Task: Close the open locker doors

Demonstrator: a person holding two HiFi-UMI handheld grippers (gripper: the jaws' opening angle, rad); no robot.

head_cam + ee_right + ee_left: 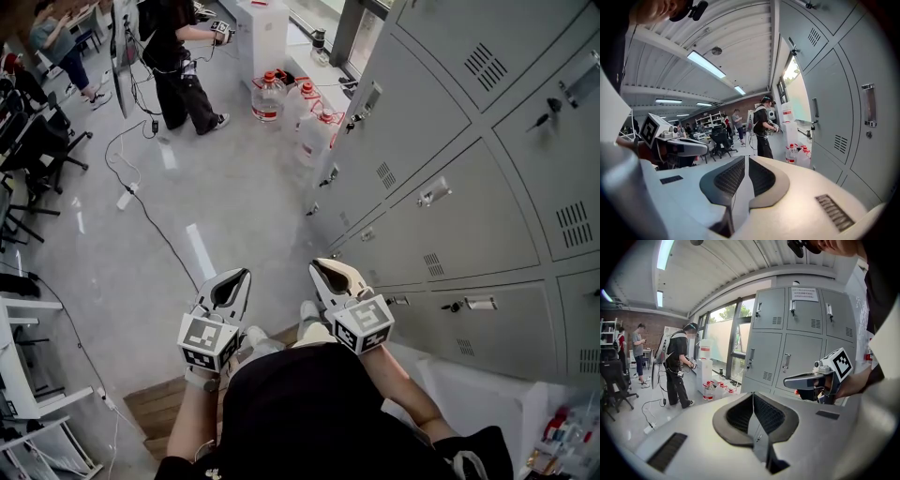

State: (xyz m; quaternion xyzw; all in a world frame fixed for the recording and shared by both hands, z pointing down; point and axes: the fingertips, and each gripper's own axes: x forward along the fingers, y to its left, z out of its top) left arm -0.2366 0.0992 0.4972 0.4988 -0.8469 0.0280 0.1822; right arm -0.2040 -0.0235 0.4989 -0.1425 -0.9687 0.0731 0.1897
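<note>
Left gripper (234, 278): jaws pressed together, nothing between them. It hangs low in the head view over the grey floor (234, 187), left of its twin.

Right gripper (323, 269): same deal, jaws closed flat on each other and empty. It sits just beside the bottom row of lockers, not touching any door as far as I can see.

Marker cubes: 2, one on the back of each gripper (208, 339) and (366, 323).

Locker doors (441, 202): grey bank along the right side of the head view. The left gripper view shows a top row of 3 and at least 2 in the row under it. Every door I can make out sits flush in its frame, none swung out.

Handles (433, 193): 1 per door, small metal ones near the edge.

Water jugs (267, 94): at least 3 with red caps, bunched on the floor at the far end of the lockers.

People: 3 in the left gripper view, a person in black (677, 364) standing near the jugs and 2 more (637, 352) way back by the brick wall.

Cables (141, 202): a couple of them trailing across the floor, well apart from the grippers.
</note>
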